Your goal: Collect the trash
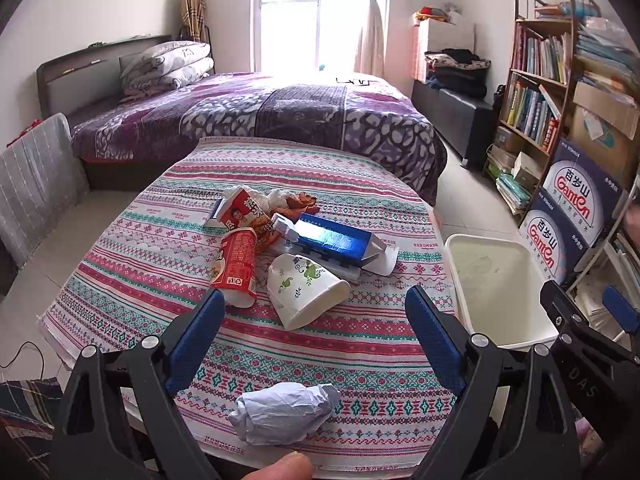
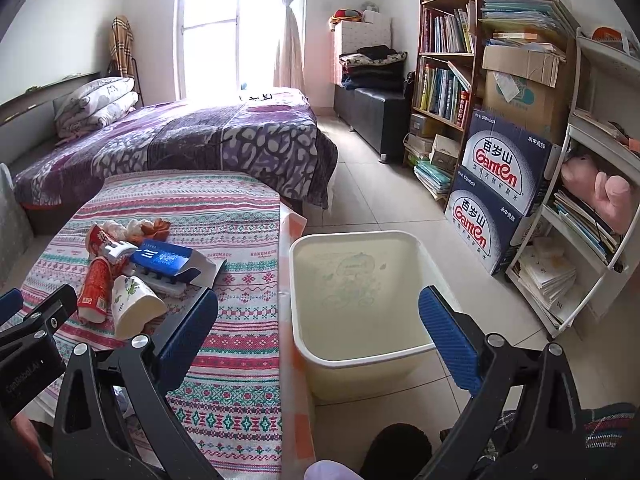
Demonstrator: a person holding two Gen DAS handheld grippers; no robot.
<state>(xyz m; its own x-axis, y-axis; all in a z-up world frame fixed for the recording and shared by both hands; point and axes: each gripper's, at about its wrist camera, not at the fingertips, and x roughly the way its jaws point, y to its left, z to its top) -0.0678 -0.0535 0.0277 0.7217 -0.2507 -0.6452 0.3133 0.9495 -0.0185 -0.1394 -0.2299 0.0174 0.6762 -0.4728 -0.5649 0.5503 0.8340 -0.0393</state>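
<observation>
On the patterned tablecloth (image 1: 360,208) lies a heap of trash: a white paper cup (image 1: 304,290) on its side, a red tube-shaped cup (image 1: 236,266), a red and white carton (image 1: 240,212), a blue box (image 1: 336,240) and tissue scraps (image 1: 280,198). A crumpled paper ball (image 1: 282,412) lies near the front edge, between my left gripper's fingers. My left gripper (image 1: 316,344) is open and empty above it. My right gripper (image 2: 320,340) is open and empty over the cream bin (image 2: 360,352), which stands on the floor right of the table. The bin looks empty.
A purple bed (image 1: 248,116) stands behind the table. A bookshelf (image 2: 444,76) and stacked blue water cartons (image 2: 496,200) line the right wall. A grey chair (image 1: 36,176) stands at the table's left. The tiled floor (image 2: 380,200) runs between bed and shelves.
</observation>
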